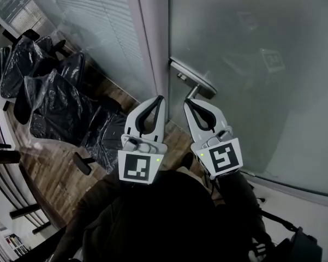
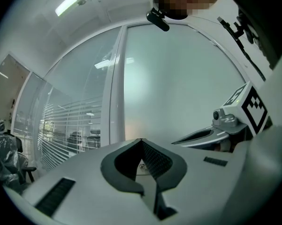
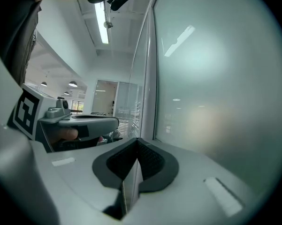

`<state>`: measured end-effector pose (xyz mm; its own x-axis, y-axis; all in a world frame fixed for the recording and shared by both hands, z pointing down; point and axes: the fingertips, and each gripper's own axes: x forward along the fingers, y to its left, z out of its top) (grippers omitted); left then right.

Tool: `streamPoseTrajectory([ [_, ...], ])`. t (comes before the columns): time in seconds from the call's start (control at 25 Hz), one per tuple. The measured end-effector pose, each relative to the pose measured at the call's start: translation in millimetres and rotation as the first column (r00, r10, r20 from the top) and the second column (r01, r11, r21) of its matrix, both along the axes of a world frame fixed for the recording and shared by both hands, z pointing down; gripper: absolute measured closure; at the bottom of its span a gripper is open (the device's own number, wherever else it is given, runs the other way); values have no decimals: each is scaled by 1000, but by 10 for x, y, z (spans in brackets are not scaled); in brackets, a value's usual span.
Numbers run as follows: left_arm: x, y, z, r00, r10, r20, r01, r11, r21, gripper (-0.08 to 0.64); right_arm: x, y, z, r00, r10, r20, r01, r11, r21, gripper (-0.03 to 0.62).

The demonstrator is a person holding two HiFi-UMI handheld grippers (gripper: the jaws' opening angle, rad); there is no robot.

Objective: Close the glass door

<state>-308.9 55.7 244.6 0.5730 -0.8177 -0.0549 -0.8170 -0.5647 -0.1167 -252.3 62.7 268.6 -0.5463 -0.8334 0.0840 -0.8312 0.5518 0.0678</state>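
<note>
The frosted glass door [image 1: 251, 64] fills the right of the head view, and its metal handle [image 1: 194, 81] sticks out near the door's edge. The pale door frame post [image 1: 151, 42] stands just left of it. My right gripper [image 1: 186, 101] is shut with nothing between its jaws, its tips just below the handle's lever; whether they touch I cannot tell. Beside it my left gripper [image 1: 161, 98] is also shut and empty, its tips in front of the post. In the right gripper view the closed jaws [image 3: 137, 139] face the door [image 3: 216, 102]. The left gripper view shows closed jaws [image 2: 141, 140] facing the post [image 2: 116, 88].
Several office chairs wrapped in black plastic [image 1: 49, 97] stand on the wooden floor [image 1: 54, 179] at the left. A glass wall with blinds [image 1: 98, 10] runs behind them. My dark sleeves [image 1: 169, 217] fill the bottom of the head view, with a dark bag [image 1: 300, 247] at the lower right.
</note>
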Motion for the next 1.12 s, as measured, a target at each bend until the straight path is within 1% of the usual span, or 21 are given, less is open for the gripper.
streamPoseTrajectory([
  [0.12, -33, -26, 0, 999, 33, -10, -34, 999, -9, 563, -54, 1, -38, 999, 34, 11, -34, 999, 1, 591],
  [0.2, -25, -43, 16, 999, 53, -3, -53, 998, -12, 563, -46, -14, -59, 998, 54, 18, -54, 999, 6, 591],
  [0.36, 40, -103, -4, 997, 79, 0, -79, 997, 12, 563, 21, -81, -100, 996, 77, 35, -78, 997, 26, 591],
  [0.48, 69, -110, -15, 997, 83, -5, -83, 996, 23, 563, 46, -75, -105, 996, 81, 31, -82, 996, 31, 591],
  [0.64, 115, -120, 1, 996, 87, -6, -87, 996, 24, 563, 68, -66, -68, 996, 86, 29, -86, 996, 12, 592],
  [0.8, 146, -102, -3, 996, 89, -11, -88, 996, 27, 563, 97, -40, -107, 996, 83, 38, -84, 996, 28, 592],
  [1.12, 187, -37, -9, 995, 97, -24, -96, 995, 30, 563, 130, 40, -123, 995, 90, 34, -92, 995, 33, 592],
])
